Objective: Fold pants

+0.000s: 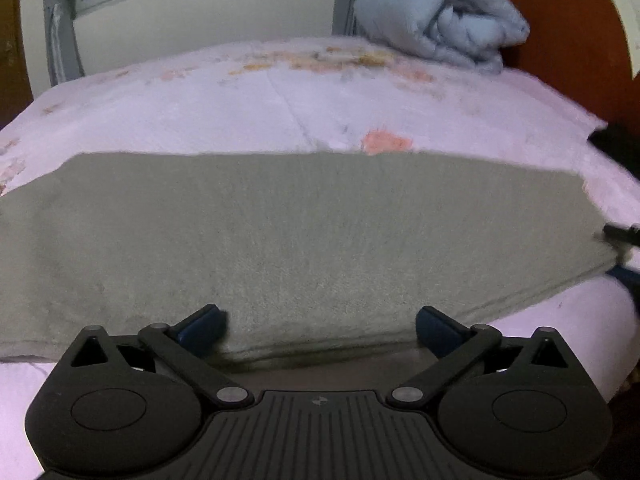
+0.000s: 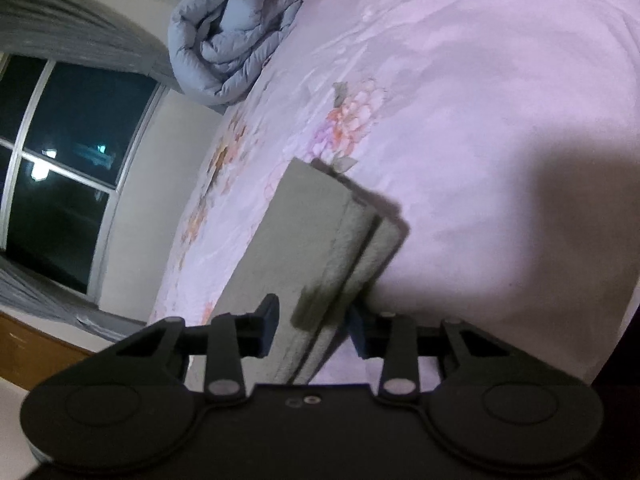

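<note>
**Pants lie folded; right gripper straddles one end**

The pants (image 1: pixel 304 232) lie flat across the middle of the left wrist view, a grey-green band on the pink sheet (image 1: pixel 200 104), long fold edge towards the camera. The left gripper (image 1: pixel 320 326) hangs over that near edge with its fingers spread wide and nothing between them, so it holds no cloth; spread like that, it looks ready for a fresh bite.

In the right wrist view the pants (image 2: pixel 304 216) run up the centre, stacked layers showing at the end. The right gripper (image 2: pixel 314 328) sits at that end, low in the frame, fingers either side of the stack. The left finger looks clear of the cloth, so I read it as loosely around it, not clamped. It probably stands there to pin or lift the end for the next fold.

A rolled quilt (image 1: pixel 440 28) sits upper right, well apart.
</note>
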`<state>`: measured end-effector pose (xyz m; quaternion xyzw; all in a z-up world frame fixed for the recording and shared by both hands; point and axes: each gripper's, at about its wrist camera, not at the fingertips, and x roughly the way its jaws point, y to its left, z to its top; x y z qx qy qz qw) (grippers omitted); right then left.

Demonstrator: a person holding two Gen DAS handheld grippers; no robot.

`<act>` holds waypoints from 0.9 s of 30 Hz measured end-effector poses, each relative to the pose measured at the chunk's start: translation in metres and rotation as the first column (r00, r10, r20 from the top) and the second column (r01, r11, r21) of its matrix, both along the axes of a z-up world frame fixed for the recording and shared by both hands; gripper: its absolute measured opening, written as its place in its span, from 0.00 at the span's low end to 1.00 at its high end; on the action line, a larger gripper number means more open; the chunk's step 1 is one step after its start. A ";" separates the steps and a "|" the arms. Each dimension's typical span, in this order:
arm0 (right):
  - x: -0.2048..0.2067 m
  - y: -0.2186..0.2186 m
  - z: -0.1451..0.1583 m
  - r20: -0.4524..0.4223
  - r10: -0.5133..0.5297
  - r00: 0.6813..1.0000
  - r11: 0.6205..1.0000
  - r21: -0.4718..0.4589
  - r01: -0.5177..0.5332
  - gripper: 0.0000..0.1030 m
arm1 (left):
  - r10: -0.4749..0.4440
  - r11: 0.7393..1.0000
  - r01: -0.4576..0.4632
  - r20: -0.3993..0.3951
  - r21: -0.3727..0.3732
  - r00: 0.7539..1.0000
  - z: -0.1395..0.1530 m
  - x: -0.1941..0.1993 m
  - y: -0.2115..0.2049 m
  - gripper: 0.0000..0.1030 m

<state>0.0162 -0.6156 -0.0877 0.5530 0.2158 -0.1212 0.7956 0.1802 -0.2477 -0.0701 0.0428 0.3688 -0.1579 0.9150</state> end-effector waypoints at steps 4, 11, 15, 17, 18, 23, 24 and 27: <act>0.000 0.002 0.000 0.005 -0.012 1.000 1.000 -0.002 0.012 0.27 | 0.020 0.999 -0.019 -0.056 0.030 0.998 -0.010 0.007 -0.005 1.00; 0.000 -0.001 -0.002 -0.003 -0.034 0.999 0.999 0.017 0.034 0.27 | 0.023 0.999 -0.022 -0.040 0.042 0.999 -0.015 0.008 -0.011 1.00; -0.002 -0.008 -0.008 0.007 -0.057 0.998 0.994 0.094 0.056 0.28 | 0.020 0.999 -0.018 -0.045 0.035 0.999 -0.014 0.008 -0.008 1.00; 0.000 -0.010 -0.005 -0.010 -0.065 0.998 0.995 0.073 0.065 0.24 | 0.018 0.999 -0.016 -0.041 0.037 0.999 -0.015 0.010 -0.009 1.00; 0.001 -0.010 0.000 -0.031 -0.068 0.997 0.997 0.027 0.069 0.20 | 0.019 0.999 -0.018 -0.040 0.031 0.999 -0.015 0.009 -0.008 1.00; 0.009 -0.010 0.007 -0.073 -0.070 0.995 0.997 -0.045 0.067 0.14 | 0.017 0.999 -0.015 -0.041 0.049 0.999 -0.017 0.008 -0.011 1.00; 0.014 -0.008 0.009 -0.086 -0.047 0.995 0.998 -0.054 0.043 0.14 | 0.019 0.999 -0.017 -0.041 0.047 0.999 -0.017 0.008 -0.011 1.00; 0.016 -0.011 0.004 -0.081 -0.036 0.996 0.999 0.012 0.037 0.19 | 0.016 0.999 -0.014 -0.037 0.042 0.999 -0.017 0.007 -0.010 1.00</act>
